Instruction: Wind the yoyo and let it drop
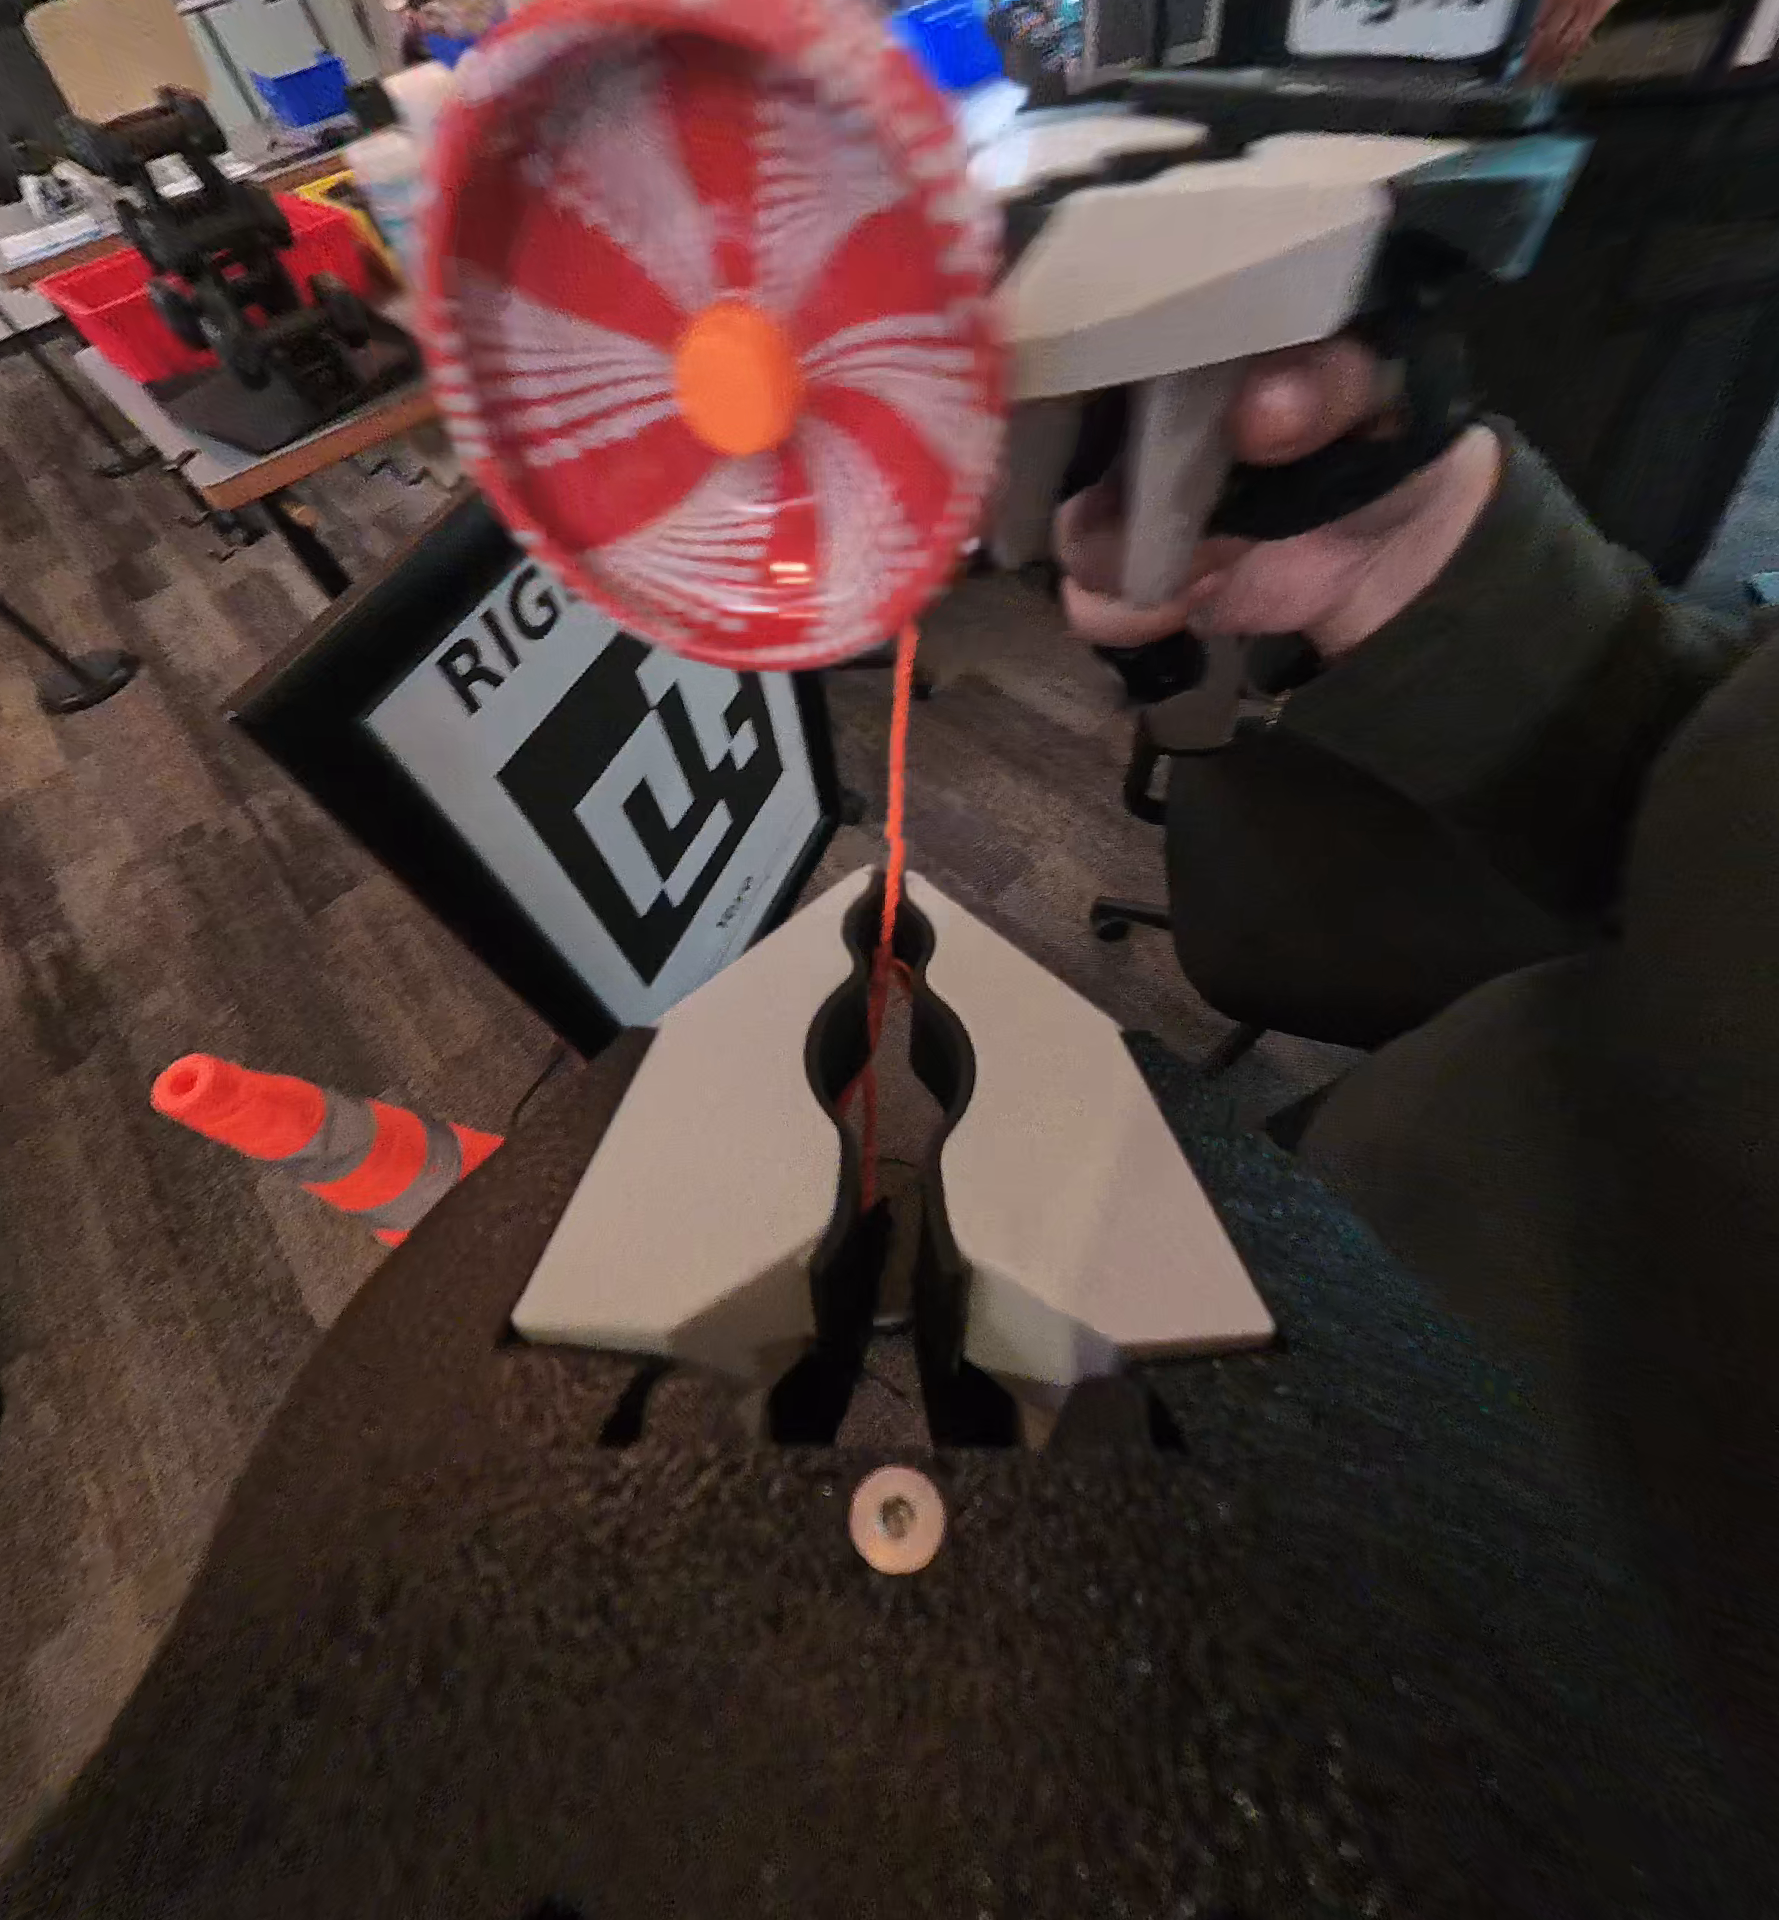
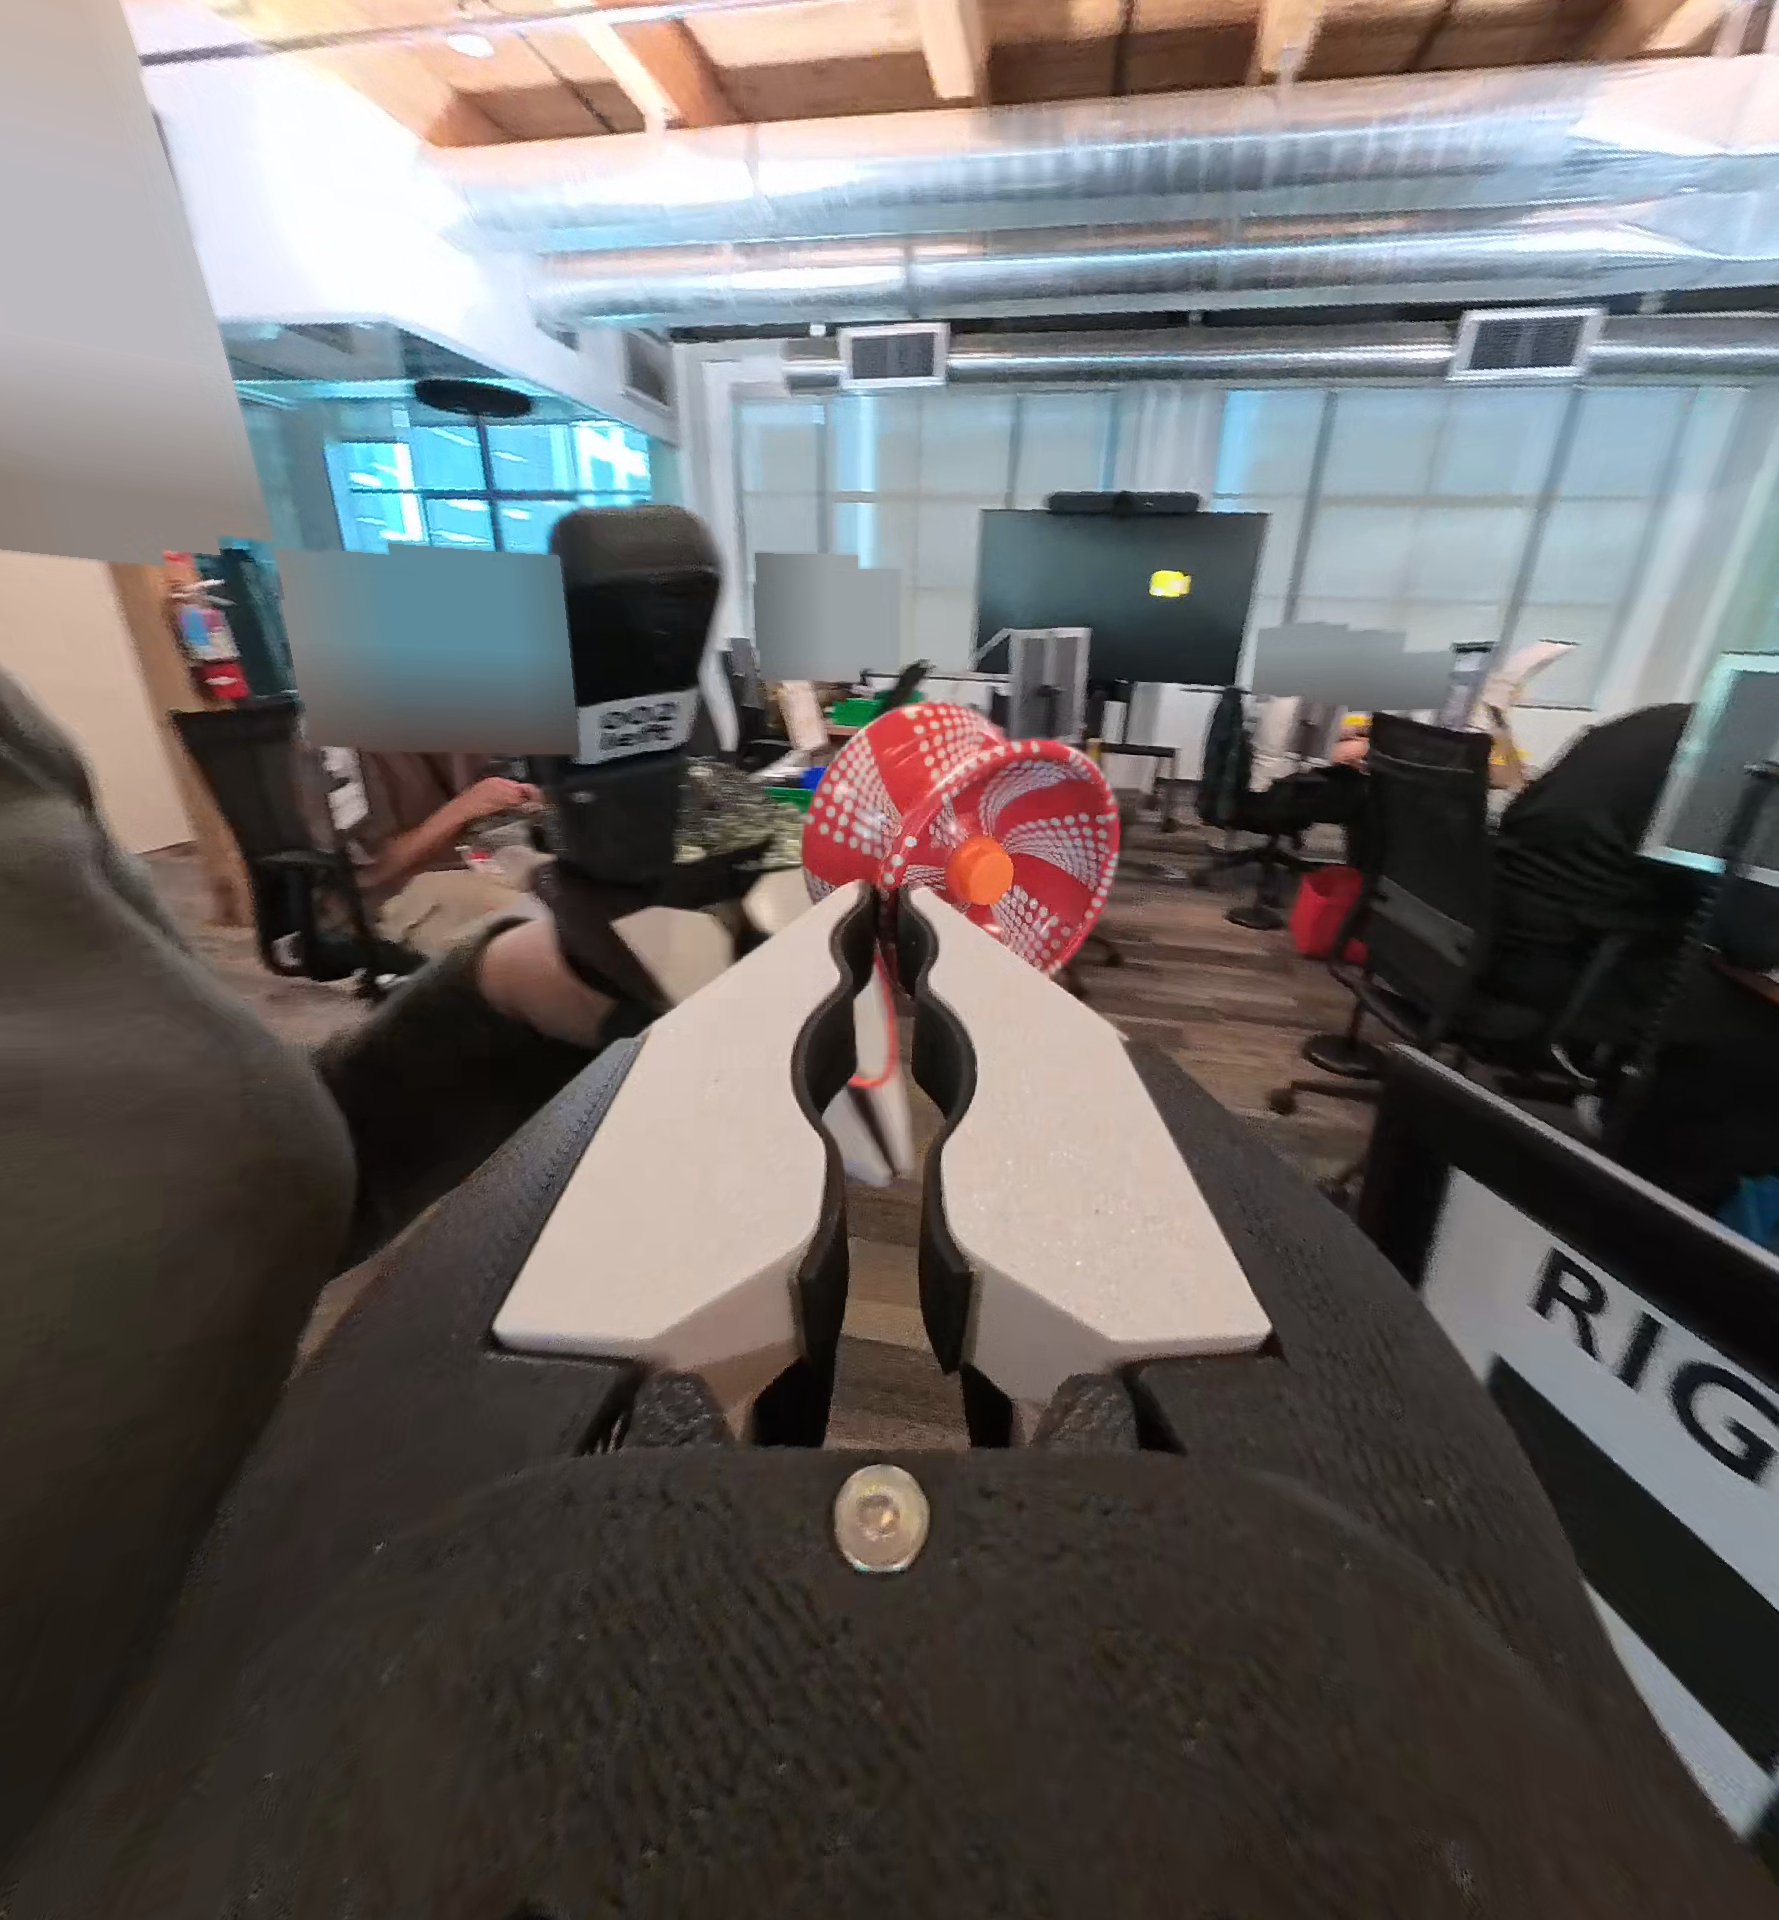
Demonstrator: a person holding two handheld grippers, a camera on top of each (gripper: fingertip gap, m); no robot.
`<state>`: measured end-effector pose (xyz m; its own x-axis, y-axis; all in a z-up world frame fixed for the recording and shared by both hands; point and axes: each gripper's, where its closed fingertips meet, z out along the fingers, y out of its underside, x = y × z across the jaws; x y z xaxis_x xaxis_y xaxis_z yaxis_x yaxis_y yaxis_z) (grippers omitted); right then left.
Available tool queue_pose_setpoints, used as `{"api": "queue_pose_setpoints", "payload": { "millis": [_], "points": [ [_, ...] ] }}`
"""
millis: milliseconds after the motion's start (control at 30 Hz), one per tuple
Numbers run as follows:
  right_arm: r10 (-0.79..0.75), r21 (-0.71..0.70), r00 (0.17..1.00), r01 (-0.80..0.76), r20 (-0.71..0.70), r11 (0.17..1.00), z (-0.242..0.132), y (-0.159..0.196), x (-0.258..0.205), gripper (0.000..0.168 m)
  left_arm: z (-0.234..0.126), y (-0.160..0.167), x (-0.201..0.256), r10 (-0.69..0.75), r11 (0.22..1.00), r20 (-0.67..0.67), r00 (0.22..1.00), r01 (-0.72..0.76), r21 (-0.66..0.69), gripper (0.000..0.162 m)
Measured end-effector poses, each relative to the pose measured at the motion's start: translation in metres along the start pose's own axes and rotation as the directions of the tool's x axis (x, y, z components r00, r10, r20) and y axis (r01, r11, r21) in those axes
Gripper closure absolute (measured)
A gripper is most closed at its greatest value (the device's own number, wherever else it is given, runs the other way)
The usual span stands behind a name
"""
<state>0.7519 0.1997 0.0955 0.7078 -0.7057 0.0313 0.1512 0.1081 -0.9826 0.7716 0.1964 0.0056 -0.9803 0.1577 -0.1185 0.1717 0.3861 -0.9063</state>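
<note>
Your left gripper (image 1: pixel 890 914) has its jaws clenched on the orange string (image 1: pixel 898 748). Your right gripper (image 2: pixel 890 909) pinches the red-and-white yoyo (image 2: pixel 968 831) at its axle groove, holding it in the air above the left one.

Both grippers are built pretty much the same: pale grey wedge fingers (image 1: pixel 750 1132) lined with wavy black pads (image 2: pixel 831 1049), mounted on a rough, textured black body (image 1: pixel 864 1714). A single silver screw (image 2: pixel 881 1529) is sunk in the middle of each body. A dark sleeve (image 1: pixel 1384 810) is worn on the arm.
</note>
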Motion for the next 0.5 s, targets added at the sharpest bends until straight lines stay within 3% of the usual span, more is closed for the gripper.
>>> {"api": "queue_pose_setpoints", "payload": {
  "millis": [33, 200, 300, 400, 500],
  "points": [
    [0.002, 0.001, 0.999, -0.002, 0.046, 1.0, 0.0, 0.0, -0.007, 0.167, 0.0, 0.001, -0.007, -0.005, 1.0, 0.033, 0.999, 0.005, -0.002, 0.162],
    [0.033, -0.111, 0.969, -0.006, 0.247, 0.994, 0.002, 0.016, -0.039, 0.168, -0.018, -0.007, -0.051, -0.026, 0.999, 0.246, 0.969, 0.017, 0.037, 0.162],
    [0.016, -0.206, 0.955, 0.047, 0.297, 0.977, 0.003, 0.036, -0.05, 0.167, -0.035, -0.026, -0.062, -0.036, 0.991, 0.293, 0.955, -0.003, 0.132, 0.162],
    [-0.016, -0.289, 0.964, 0.096, 0.266, 0.952, 0.006, 0.053, -0.046, 0.167, -0.049, -0.046, -0.059, 0.005, 0.978, 0.325, 0.946, -0.073, 0.195, 0.162],
    [-0.06, -0.38, 0.98, 0.13, 0.19, 0.916, 0.007, 0.069, -0.031, 0.167, -0.056, -0.061, -0.039, 0.034, 0.969, 0.252, 0.967, -0.093, 0.228, 0.162]
  ]
}}
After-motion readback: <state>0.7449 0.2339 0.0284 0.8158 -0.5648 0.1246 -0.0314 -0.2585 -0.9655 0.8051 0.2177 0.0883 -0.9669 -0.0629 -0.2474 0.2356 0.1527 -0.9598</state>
